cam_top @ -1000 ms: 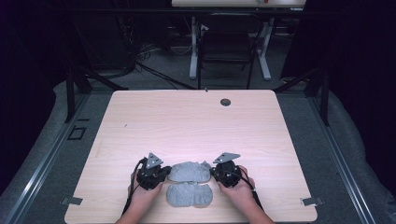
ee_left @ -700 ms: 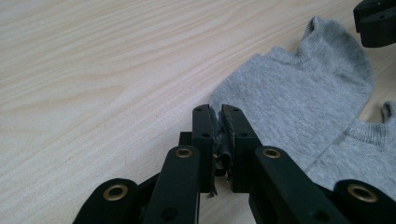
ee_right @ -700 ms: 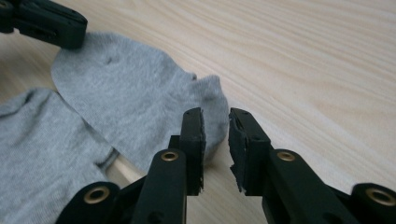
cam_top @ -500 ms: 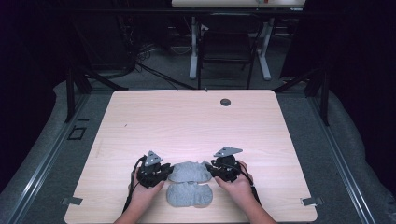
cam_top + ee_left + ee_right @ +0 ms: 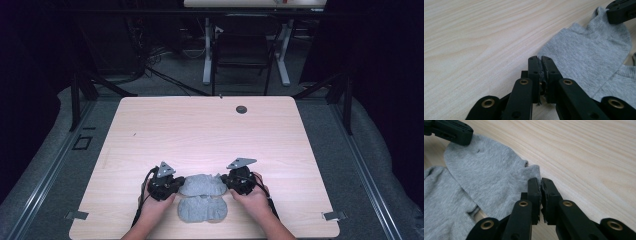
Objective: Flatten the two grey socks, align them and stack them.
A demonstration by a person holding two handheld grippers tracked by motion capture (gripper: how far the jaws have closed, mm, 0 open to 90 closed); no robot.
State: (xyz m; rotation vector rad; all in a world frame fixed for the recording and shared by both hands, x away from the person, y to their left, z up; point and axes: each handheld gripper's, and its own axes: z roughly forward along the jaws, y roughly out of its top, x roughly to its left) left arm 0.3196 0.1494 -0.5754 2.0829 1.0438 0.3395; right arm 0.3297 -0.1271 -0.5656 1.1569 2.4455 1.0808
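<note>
Hands [image 5: 155,207] low, grippers [image 5: 176,184] pinching sock [image 5: 201,185] ends.

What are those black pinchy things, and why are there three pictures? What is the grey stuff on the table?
A person sits at a pale wooden table and holds a black pinching tool in each hand. The big picture comes from a camera up high, looking down. There you see the left claw and the right claw near the table's front edge.

The other two pictures come from small cameras riding on the tools, looking along their jaws.

The grey stuff is two soft grey knitted socks. The farther grey sock lies between the tools, and each claw is shut on one end of it: the left claw on one edge, the right claw on the other. The nearer grey sock lies flat just in front, touching the first.

A small dark round hole sits near the far edge.
</note>
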